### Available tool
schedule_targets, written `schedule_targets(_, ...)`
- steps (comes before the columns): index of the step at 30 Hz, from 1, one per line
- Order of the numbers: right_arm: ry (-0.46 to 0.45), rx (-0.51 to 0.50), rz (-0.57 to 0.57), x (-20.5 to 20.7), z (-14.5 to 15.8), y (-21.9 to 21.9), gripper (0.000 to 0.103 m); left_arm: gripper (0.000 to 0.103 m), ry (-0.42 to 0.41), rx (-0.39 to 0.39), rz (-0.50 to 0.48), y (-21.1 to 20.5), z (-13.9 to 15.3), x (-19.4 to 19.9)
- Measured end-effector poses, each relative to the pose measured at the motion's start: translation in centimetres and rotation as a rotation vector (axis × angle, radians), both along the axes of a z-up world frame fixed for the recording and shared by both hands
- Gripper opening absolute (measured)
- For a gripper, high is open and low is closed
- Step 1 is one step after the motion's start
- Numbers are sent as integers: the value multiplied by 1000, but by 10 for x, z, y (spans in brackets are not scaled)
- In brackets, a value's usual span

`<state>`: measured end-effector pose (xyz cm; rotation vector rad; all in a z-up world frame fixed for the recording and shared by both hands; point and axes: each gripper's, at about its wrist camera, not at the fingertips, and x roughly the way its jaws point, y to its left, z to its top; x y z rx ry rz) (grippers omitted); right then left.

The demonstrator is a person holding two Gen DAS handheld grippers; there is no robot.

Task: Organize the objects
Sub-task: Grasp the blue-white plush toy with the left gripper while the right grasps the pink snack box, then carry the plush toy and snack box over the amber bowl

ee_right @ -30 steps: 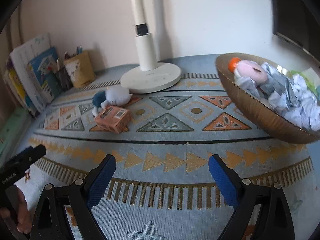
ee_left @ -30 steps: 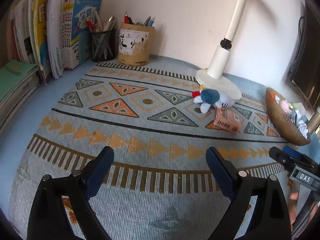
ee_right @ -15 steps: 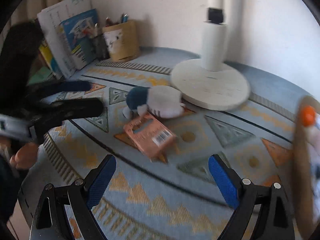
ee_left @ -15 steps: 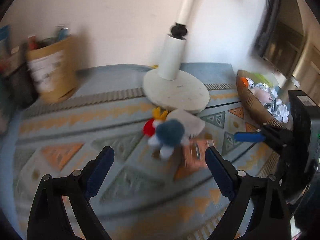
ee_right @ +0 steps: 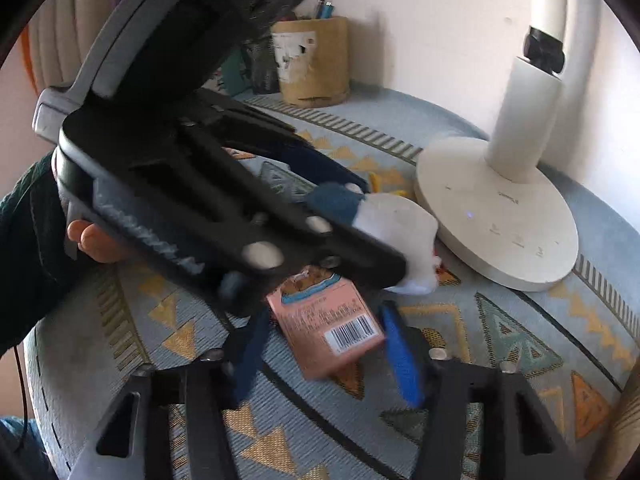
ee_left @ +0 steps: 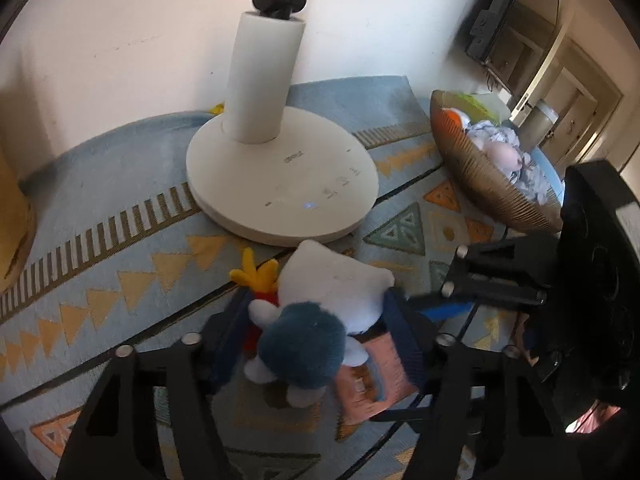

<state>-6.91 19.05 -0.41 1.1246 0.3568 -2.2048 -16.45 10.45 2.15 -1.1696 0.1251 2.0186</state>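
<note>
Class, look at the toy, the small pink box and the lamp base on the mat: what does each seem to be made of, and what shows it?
Toy: soft plush fabric, fuzzy blue and white pile, matte.
Pink box: probably thin printed cardboard, with sharp folded edges and a barcode.
Lamp base: smooth, off-white, likely matte plastic, evenly moulded with small printed marks.

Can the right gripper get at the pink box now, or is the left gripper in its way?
Probably yes: the right gripper is closing around the pink box; the left gripper closes around the plush toy beside it.
</note>
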Motion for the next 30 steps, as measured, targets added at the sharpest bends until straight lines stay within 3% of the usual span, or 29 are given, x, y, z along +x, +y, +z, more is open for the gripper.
schedule_targets(2,8,10,-5,7,1,0,45,49,1,6,6,0,3,3)
schedule_targets(7,2,18,-75,41,7,12,44,48,34,-34,73,-3,7,34)
schedule_targets(15,-7,51,-472,92,10,81,43,48,26,-48,384,-55,17,96)
schedule_targets(19,-53,1,-583,104,6,102,43,48,17,-59,415,-65,11,122)
schedule_targets(22,-86,-63,-601,115,8,109,43,52,36,-79,419,-61,6,137)
schedule_targets(24,-96,-78,-595,122,8,112,51,55,42,-92,408,-58,4,144)
schedule_targets(26,-79,-83,-605,129,10,118,73,61,44,-109,399,-57,2,148)
schedule_targets(28,-75,-89,-609,135,10,119,79,74,52,-115,404,-58,1,152)
schedule_targets(30,-78,-100,-612,128,5,116,79,73,54,-106,413,-61,-1,154)
